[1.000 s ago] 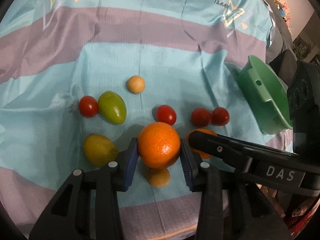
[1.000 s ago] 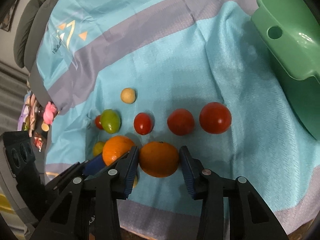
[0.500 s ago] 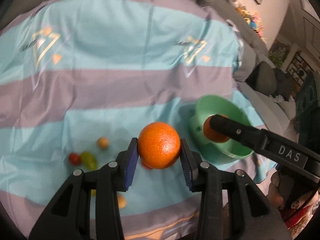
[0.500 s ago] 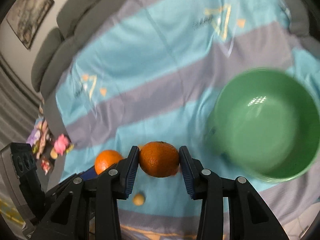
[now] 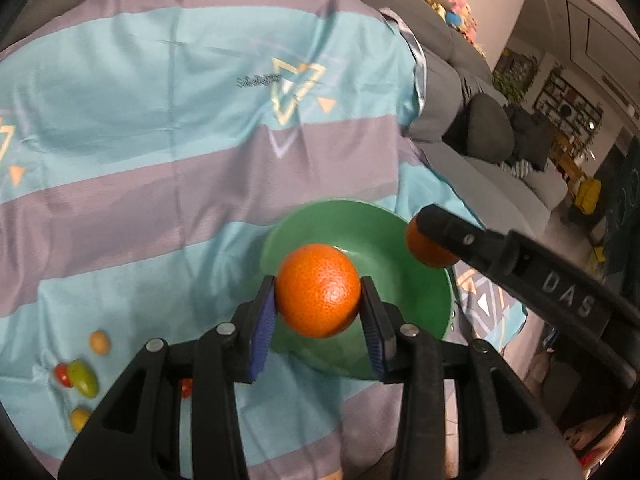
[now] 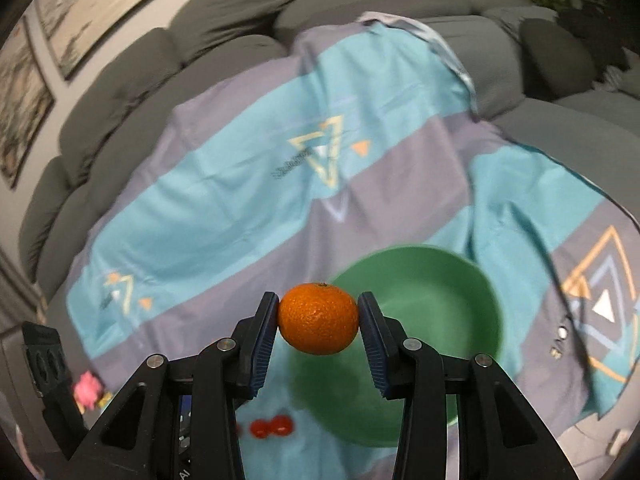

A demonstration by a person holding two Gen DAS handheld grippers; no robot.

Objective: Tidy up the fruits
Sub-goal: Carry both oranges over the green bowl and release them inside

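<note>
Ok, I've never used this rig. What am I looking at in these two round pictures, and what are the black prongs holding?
There is no robot arm: a person holds a two-finger gripper in each hand, and each gripper carries a fisheye camera looking forward along its fingers. That lens makes the pictures round.

In the left wrist view, the left gripper is clamped on an orange above a green bowl. The black bar coming in from the right is the other gripper with its own orange.

In the right wrist view, the right gripper grips the second orange over the same bowl.

Everything sits on a striped teal and grey cloth spread over a grey sofa. Small red, green and yellow fruits lie on the cloth.
</note>
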